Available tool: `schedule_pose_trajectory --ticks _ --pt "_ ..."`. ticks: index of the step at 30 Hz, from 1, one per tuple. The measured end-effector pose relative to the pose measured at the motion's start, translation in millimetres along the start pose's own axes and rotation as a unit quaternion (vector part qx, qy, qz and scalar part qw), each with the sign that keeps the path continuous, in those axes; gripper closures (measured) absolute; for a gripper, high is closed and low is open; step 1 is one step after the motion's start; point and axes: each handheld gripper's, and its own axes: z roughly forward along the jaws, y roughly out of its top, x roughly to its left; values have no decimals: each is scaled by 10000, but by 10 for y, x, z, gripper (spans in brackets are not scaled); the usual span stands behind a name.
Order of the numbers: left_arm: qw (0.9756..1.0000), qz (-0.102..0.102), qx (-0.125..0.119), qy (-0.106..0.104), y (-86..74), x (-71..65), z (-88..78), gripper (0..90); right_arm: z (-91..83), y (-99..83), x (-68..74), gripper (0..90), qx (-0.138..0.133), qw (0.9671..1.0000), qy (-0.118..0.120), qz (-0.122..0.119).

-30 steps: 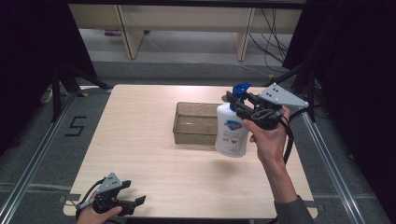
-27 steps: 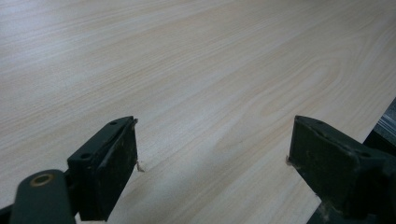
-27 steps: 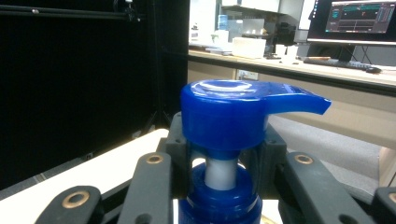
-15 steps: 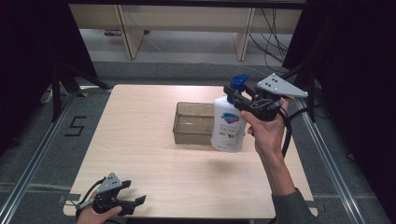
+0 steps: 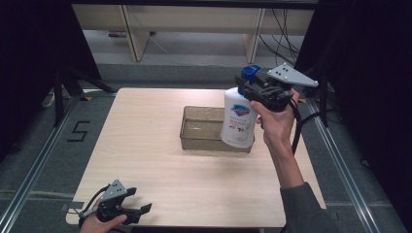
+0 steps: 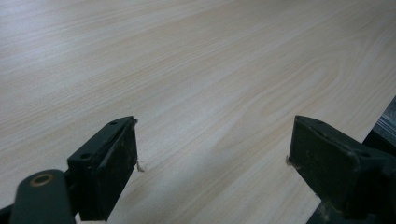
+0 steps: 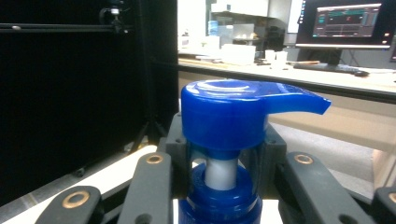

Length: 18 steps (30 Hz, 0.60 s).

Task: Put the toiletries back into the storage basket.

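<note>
While we note this moment, the entries run as follows.
Right gripper (image 5: 248, 91): we see its jaws clenched on the neck of the soap bottle (image 5: 238, 121), just under the blue pump head (image 7: 243, 109); gripping there, we judge, lets the bottle hang upright and keeps the spout from being pressed.
Soap bottle: lifted clear of the tabletop (image 5: 145, 145), hanging over the right end of the clear bin (image 5: 204, 128); we judge it is being carried into or across that bin.
Left gripper (image 5: 138, 209): we find it at the near left edge, jaws released with bare wood between them; parked, we judge, to stay out of the way.
Clear bin: at mid-tabletop, apparently empty.
</note>
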Motion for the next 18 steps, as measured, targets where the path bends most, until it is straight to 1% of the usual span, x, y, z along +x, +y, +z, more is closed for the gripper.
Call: schedule_pose_trajectory --ticks 1,3,6,9,10,12,13,14,18 --pt "10000 -6 0 1 -1 0 1 148 33 -3 -37 660 -13 9999 -87 -62" --pt "10000 -2 3 1 0 0 1 148 55 -3 -50 660 -12 9999 -124 -47" --pt "10000 22 36 9 3 4 -8 148 136 -30 -126 660 32 9997 -219 -41" --pt "10000 -2 2 -3 1 1 0 148 165 -47 -151 660 42 9997 -241 -24" --pt "10000 6 3 -10 1 0 0 148 206 -71 -188 660 40 9996 -284 -38" --pt "10000 10 4 -12 2 -2 -1 148 234 -87 -212 660 64 9995 -310 -29" --pt "10000 10 4 -12 2 -2 -1 148 234 -87 -212 660 64 9995 -310 -29" --pt "10000 7 0 -11 1 -1 -1 148 268 -108 -226 660 81 9995 -318 30" --pt "10000 12 21 -10 3 -1 -5 148 312 -135 -258 660 91 9994 -348 23"
